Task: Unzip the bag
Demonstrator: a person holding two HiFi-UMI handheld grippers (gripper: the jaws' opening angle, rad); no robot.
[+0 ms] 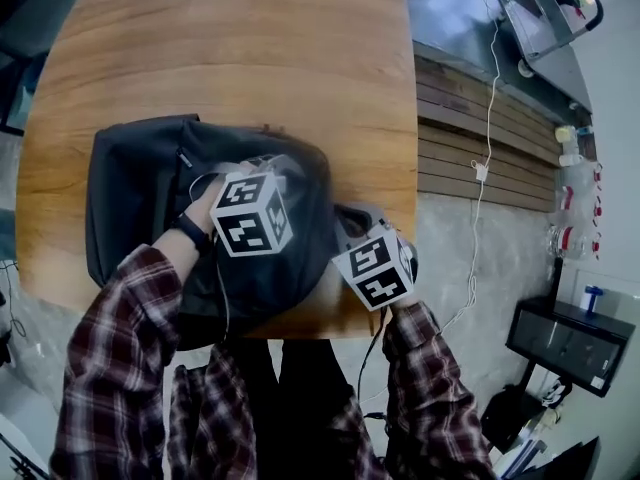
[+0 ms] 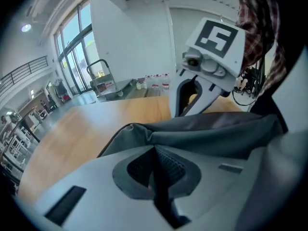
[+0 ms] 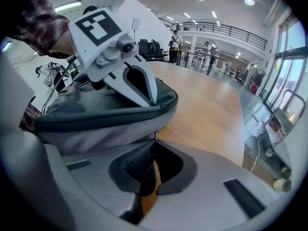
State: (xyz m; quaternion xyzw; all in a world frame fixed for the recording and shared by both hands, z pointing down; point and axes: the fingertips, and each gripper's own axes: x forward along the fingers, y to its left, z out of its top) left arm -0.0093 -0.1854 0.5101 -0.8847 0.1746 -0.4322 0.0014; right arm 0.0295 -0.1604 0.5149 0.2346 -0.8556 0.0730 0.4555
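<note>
So the bag (image 1: 140,198) is a dark backpack lying flat on a round wooden table (image 1: 240,48), pushed toward the near edge, with its right end almost hanging off. The left gripper (image 2: 154,150) sits on top of the middle of the bag. Its jaws are closed together, with the tips right up against a fold of grey fabric. Honestly can't tell if it's nipping any of that fabric or just touching it. The right gripper (image 3: 153,146) is down at the bag's right end by the table edge. Its jaws are closed too, with only a thin slit behind the tips where the wood shows through. A thin metal sliver hangs from the zipper seam straight into those tips, and as far as I can tell that's the zipper pull (image 3: 155,134) being pinched. The zipper line along that end looks closed from the right gripper view. Both arms are in plaid sleeves (image 1: 110,358), and a white cable (image 1: 487,118) runs down the wall past the table.
</note>
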